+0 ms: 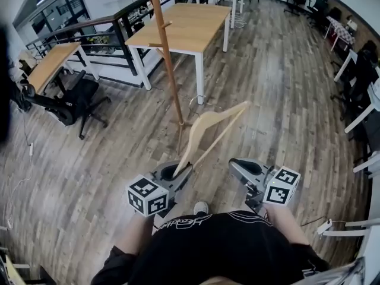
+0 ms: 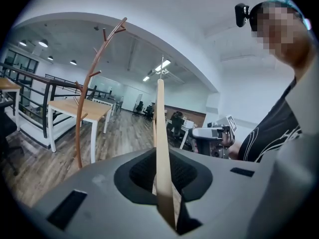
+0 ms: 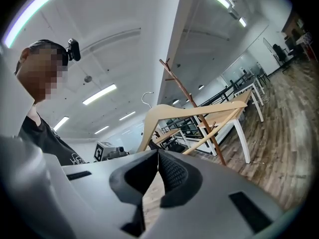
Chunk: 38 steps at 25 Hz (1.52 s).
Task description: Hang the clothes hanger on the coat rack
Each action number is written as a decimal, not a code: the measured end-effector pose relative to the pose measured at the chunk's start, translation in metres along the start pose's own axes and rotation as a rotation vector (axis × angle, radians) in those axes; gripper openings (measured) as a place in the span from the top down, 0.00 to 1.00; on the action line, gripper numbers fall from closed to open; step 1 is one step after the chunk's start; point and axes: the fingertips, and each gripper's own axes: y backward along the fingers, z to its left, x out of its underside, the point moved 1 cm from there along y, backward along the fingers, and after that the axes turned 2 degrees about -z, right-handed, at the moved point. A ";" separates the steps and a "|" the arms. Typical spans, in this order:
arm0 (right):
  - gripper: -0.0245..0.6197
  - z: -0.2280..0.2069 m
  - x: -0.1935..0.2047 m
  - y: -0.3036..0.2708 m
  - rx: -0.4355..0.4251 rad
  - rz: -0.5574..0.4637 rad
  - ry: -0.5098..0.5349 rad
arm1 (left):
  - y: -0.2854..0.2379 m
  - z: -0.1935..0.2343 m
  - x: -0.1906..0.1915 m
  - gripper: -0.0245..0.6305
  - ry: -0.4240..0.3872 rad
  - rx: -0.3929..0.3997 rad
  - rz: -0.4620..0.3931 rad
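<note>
A light wooden clothes hanger [image 1: 209,125] slants up and to the right from my left gripper [image 1: 178,170], which is shut on its lower end. In the left gripper view the hanger [image 2: 160,148] stands edge-on between the pads. The coat rack [image 1: 168,58] is a thin brown pole with short branch pegs, standing on the floor beyond the hanger; the coat rack [image 2: 88,91] rises at the left, apart from the hanger. My right gripper [image 1: 236,164] is beside the left one, shut, with nothing in it. In its own view the right gripper [image 3: 158,152] has its tips meeting, the hanger [image 3: 199,112] and the coat rack [image 3: 192,103] ahead.
A wooden-topped table [image 1: 178,25] with white legs stands just behind the rack. A black office chair [image 1: 74,103] and another table [image 1: 50,64] are to the left beside a dark railing [image 1: 113,25]. White desks [image 1: 356,114] and chairs line the right side. Wood floor lies around the rack's base.
</note>
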 end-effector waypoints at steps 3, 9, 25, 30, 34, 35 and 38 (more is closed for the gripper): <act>0.90 -0.013 -0.023 -0.033 -0.011 0.006 0.027 | -0.006 0.032 -0.019 0.93 0.003 0.004 -0.014; 0.90 -0.023 -0.043 -0.070 -0.031 0.004 0.070 | -0.009 0.074 -0.046 0.93 -0.020 -0.004 -0.031; 0.90 -0.133 -0.100 -0.122 -0.089 0.012 0.012 | -0.077 0.160 -0.105 0.93 0.006 -0.074 -0.061; 0.90 -0.187 -0.131 -0.144 -0.119 0.028 0.006 | -0.116 0.199 -0.133 0.93 0.006 -0.110 -0.068; 0.90 -0.223 -0.156 -0.157 -0.148 0.029 0.001 | -0.140 0.226 -0.156 0.93 0.012 -0.149 -0.079; 0.90 -0.230 -0.161 -0.160 -0.157 0.030 0.001 | -0.144 0.232 -0.160 0.93 0.017 -0.161 -0.080; 0.90 -0.244 -0.170 -0.167 -0.189 0.040 0.005 | -0.150 0.249 -0.168 0.93 0.027 -0.197 -0.078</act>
